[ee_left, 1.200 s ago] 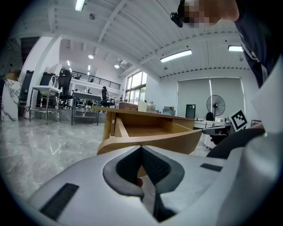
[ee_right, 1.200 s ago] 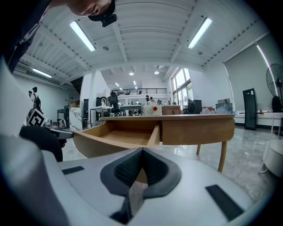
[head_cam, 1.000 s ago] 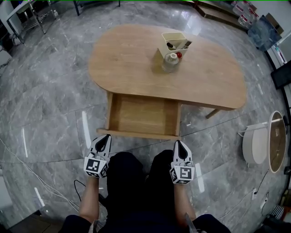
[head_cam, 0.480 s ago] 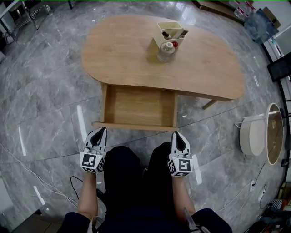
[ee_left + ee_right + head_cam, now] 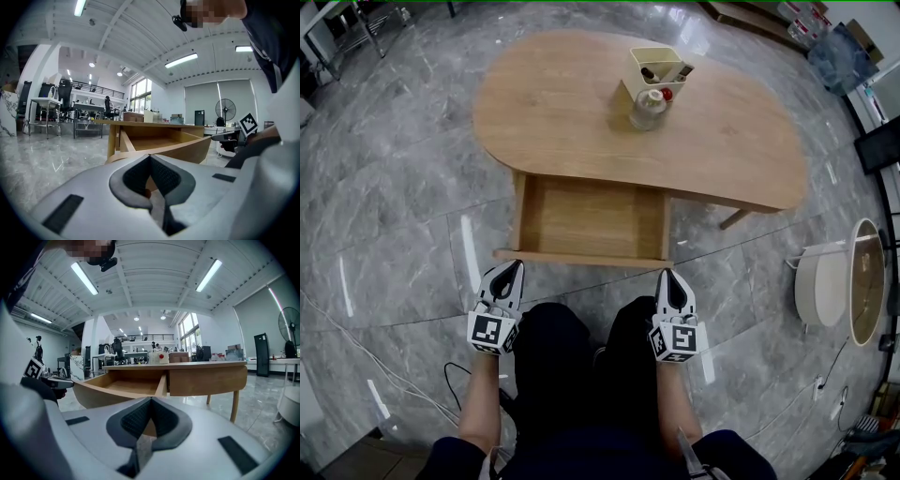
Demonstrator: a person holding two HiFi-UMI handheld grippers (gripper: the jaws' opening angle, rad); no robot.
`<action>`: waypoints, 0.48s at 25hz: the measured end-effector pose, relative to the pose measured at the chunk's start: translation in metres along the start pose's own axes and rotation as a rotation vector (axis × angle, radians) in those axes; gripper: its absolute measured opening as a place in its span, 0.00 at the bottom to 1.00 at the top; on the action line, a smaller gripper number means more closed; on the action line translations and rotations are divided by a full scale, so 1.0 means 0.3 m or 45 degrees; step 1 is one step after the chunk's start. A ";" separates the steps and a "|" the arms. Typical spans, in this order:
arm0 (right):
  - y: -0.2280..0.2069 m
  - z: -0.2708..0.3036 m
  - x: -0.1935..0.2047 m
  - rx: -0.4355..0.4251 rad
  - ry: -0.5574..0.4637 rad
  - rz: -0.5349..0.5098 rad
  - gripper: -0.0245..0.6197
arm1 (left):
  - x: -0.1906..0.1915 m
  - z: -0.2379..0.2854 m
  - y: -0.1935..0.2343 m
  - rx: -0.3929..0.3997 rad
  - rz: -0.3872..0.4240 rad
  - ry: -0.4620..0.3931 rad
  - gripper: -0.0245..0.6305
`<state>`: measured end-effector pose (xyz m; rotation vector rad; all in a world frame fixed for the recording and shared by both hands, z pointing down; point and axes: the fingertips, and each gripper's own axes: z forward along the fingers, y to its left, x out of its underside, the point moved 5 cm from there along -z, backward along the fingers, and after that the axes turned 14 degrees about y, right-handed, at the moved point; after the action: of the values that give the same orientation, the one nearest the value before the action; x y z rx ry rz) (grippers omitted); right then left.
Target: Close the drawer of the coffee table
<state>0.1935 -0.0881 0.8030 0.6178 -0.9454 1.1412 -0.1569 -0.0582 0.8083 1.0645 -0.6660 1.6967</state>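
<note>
At the left, the left gripper (image 5: 513, 270) hung close to the front panel of the drawer (image 5: 591, 217), near the panel's left end. Its jaws were pressed together with nothing between them, and its own view showed the pads meeting with the curved panel right ahead. Closed tips likely served as a blunt pusher, since shutting a drawer needs no grasp. In the middle, the drawer stood pulled well out from under the coffee table (image 5: 553, 112), empty, its front panel toward the person's knees. On the tabletop beyond, a cream box (image 5: 661, 67) and a glass jar (image 5: 649, 108) sat close together, clear of the drawer's path. At the right, the right gripper (image 5: 672, 277) mirrored the other near the panel's right end, jaws likewise closed and empty. One gripper at each end probably meant an even push, so the drawer would slide straight rather than skew and bind. Whether either tip touched the panel I could not tell. Further right, a round white side table (image 5: 825, 291) stood well apart
</note>
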 end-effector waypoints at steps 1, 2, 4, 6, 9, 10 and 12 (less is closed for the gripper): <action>0.001 0.003 -0.003 -0.005 -0.005 -0.005 0.08 | -0.005 0.002 0.004 -0.006 -0.001 -0.006 0.07; 0.001 0.007 -0.007 -0.012 -0.011 -0.010 0.08 | -0.010 0.005 0.009 -0.013 -0.005 -0.011 0.07; 0.001 0.016 -0.016 -0.025 -0.018 -0.015 0.08 | -0.019 0.014 0.018 -0.027 -0.016 -0.019 0.08; -0.003 0.027 -0.025 -0.032 -0.022 -0.013 0.08 | -0.028 0.024 0.024 -0.030 -0.016 -0.024 0.07; -0.008 0.038 -0.037 -0.039 -0.032 -0.010 0.08 | -0.039 0.033 0.030 -0.032 -0.010 -0.027 0.08; -0.008 0.040 -0.038 -0.041 -0.032 -0.012 0.08 | -0.040 0.035 0.031 -0.035 -0.013 -0.028 0.07; -0.008 0.042 -0.041 -0.045 -0.025 -0.015 0.08 | -0.041 0.036 0.033 -0.039 -0.013 -0.026 0.07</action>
<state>0.1905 -0.1050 0.7984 0.6064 -0.9754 1.1074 -0.1609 -0.0761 0.8028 1.0627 -0.6963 1.6636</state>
